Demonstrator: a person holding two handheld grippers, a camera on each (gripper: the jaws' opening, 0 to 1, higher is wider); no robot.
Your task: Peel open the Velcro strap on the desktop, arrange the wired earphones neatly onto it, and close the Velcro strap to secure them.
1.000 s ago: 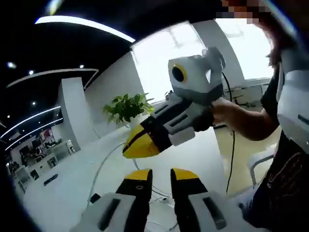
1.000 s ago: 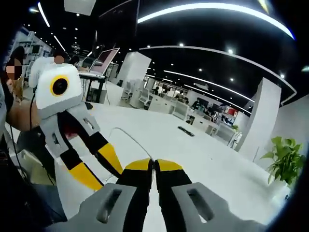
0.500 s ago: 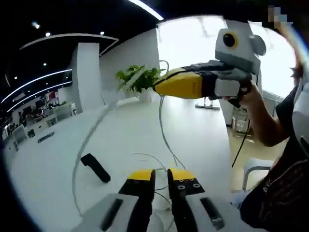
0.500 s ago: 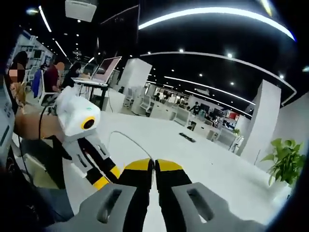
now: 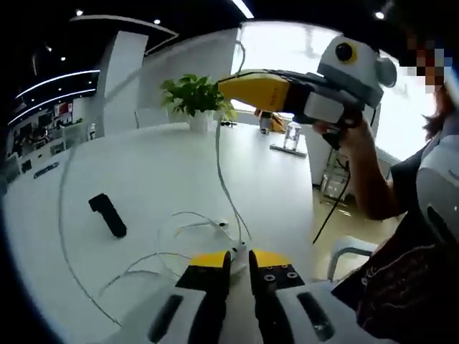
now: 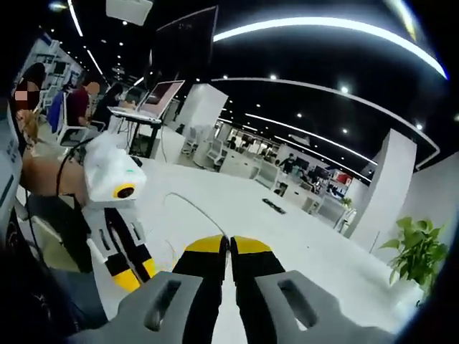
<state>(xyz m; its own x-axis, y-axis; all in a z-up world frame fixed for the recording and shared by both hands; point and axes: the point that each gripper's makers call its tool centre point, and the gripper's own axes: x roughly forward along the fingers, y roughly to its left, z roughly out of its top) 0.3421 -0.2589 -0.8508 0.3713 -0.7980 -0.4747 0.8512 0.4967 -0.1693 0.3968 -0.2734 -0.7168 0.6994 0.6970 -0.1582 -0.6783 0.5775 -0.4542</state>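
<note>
The white earphone cable (image 5: pixel 224 186) hangs taut from my right gripper (image 5: pixel 224 84), held high at the upper middle of the left gripper view, down to my left gripper (image 5: pixel 239 255) low over the white table (image 5: pixel 165 165). Both grippers are shut on this cable. More of the cable lies in loose loops (image 5: pixel 188 218) on the table in front of the left jaws. The black Velcro strap (image 5: pixel 107 214) lies flat on the table to the left, apart from both grippers. In the right gripper view my right gripper (image 6: pixel 229 244) pinches the cable (image 6: pixel 192 203), and the left gripper (image 6: pixel 130 274) points down at lower left.
A potted plant (image 5: pixel 189 96) and small items (image 5: pixel 290 135) stand at the table's far edge. A person's arm (image 5: pixel 362 168) and body are at the right, beside a chair (image 5: pixel 343 252). Other desks, a screen (image 6: pixel 161 93) and seated people (image 6: pixel 75 107) lie beyond the table.
My left gripper has come down toward the table, and its jaws have closed in. The right gripper stays raised, and the cable now runs straight between the two.
</note>
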